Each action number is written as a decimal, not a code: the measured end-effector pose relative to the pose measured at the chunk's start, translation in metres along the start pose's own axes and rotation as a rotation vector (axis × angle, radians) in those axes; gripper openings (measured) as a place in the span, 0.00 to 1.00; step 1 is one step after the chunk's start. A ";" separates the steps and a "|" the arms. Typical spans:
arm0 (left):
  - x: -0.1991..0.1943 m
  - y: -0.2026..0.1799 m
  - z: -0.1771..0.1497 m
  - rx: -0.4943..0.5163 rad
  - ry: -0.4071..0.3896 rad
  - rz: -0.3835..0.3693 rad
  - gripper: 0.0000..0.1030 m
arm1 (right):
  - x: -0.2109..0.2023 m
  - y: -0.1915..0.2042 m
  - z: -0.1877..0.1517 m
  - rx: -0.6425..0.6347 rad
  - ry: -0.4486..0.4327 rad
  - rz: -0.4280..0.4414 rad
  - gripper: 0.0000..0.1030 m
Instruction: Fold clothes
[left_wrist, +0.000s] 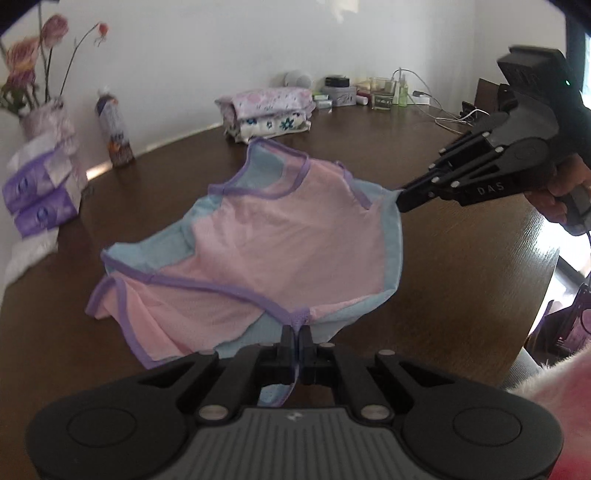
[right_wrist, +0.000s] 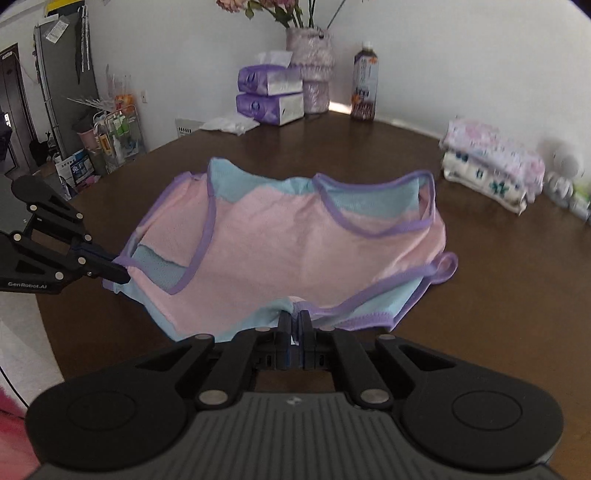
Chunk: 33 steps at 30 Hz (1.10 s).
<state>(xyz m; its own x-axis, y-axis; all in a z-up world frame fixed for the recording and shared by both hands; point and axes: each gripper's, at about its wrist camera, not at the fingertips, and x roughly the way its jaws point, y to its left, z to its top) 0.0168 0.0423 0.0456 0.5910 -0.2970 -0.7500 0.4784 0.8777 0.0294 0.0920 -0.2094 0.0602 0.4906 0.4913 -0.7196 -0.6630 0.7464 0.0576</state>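
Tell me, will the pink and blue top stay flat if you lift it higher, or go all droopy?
Probably droopy. The pink and blue top already sags between the left gripper and the right gripper, each pinching an edge, so it looks soft, not stiff. It seems thin and light, likely easy to lift. Its loose purple-trimmed straps would probably dangle.

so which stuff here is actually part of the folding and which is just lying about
Part of the job:
pink and blue garment
left gripper
right gripper
folded floral clothes

Just lying about:
tissue packs
flower vase
drink bottle
glass
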 end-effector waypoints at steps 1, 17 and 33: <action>0.000 0.002 -0.005 -0.014 0.006 0.005 0.01 | 0.001 0.002 -0.008 0.011 0.008 0.010 0.02; -0.038 0.026 -0.034 -0.220 -0.046 0.037 0.40 | -0.011 -0.029 -0.015 0.184 -0.060 0.067 0.38; 0.023 0.139 0.008 -0.442 -0.075 0.346 0.53 | 0.094 -0.139 0.068 0.307 -0.085 -0.270 0.38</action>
<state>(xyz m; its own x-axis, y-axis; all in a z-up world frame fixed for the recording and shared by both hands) 0.1014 0.1545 0.0377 0.7170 0.0248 -0.6966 -0.0597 0.9979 -0.0260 0.2693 -0.2365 0.0317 0.6768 0.2856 -0.6785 -0.3113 0.9462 0.0877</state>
